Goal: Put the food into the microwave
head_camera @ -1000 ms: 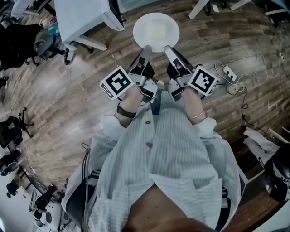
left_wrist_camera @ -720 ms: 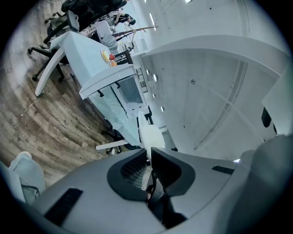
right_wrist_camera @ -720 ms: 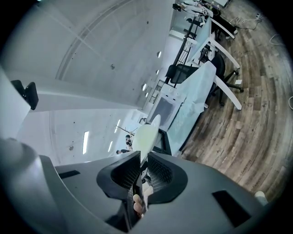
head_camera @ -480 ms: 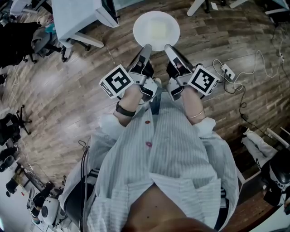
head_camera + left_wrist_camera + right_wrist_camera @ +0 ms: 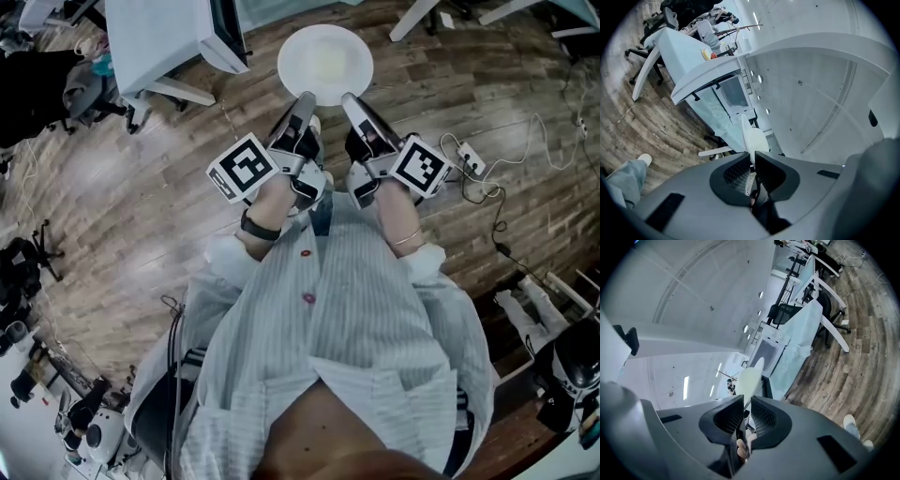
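I held the white plate (image 5: pixel 298 49), pale food (image 5: pixel 326 64) on it, above the wooden floor (image 5: pixel 159 197), with my left tool (image 5: pixel 304 99) and right tool (image 5: pixel 348 99) each clamped on its near rim.

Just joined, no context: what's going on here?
A person standing on a wooden floor carries a white plate with both grippers. The left gripper and the right gripper are each shut on its near rim, side by side. A pale piece of food lies on it. The plate is held in the air, near a white table.
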`<state>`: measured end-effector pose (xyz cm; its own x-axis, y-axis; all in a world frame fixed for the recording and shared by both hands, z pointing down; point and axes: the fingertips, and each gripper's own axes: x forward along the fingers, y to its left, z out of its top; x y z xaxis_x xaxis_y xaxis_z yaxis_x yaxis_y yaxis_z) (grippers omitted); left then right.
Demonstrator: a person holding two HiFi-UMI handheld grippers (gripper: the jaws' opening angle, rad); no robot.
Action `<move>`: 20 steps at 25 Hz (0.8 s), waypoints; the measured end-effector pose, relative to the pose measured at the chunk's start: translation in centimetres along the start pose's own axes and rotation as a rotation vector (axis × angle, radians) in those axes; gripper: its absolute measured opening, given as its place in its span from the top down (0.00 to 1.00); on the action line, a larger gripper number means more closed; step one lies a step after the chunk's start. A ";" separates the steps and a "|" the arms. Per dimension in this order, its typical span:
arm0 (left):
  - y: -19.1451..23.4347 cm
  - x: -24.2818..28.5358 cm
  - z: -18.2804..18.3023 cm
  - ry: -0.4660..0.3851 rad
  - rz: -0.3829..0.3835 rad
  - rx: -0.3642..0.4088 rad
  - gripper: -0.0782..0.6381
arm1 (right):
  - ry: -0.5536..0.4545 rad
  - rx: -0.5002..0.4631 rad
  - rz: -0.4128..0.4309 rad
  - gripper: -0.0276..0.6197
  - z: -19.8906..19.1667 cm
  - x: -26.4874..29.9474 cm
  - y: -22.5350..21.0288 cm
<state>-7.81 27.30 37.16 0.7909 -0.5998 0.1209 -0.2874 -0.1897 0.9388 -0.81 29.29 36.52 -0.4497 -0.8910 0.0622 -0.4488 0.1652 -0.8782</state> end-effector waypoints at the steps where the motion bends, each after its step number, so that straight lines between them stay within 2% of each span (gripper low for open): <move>1: 0.1 0.8 0.5 0.001 0.000 -0.002 0.85 | 0.000 0.001 -0.004 0.87 0.6 0.6 -0.4; 7: 1.3 8.0 5.7 0.020 0.014 -0.011 0.85 | 0.007 0.010 -0.024 0.87 6.0 7.1 -3.2; 13: 0.2 9.8 7.4 0.012 -0.017 0.017 0.85 | -0.016 -0.023 -0.010 0.87 8.1 8.5 -2.8; 20: 1.2 14.2 11.9 0.033 -0.021 0.032 0.85 | -0.034 -0.020 -0.026 0.87 11.2 13.6 -4.3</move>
<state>-3.35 9.33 36.19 0.8142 -0.5697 0.1119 -0.2869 -0.2272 0.9306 3.63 11.69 35.85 -0.4115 -0.9089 0.0683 -0.4757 0.1502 -0.8667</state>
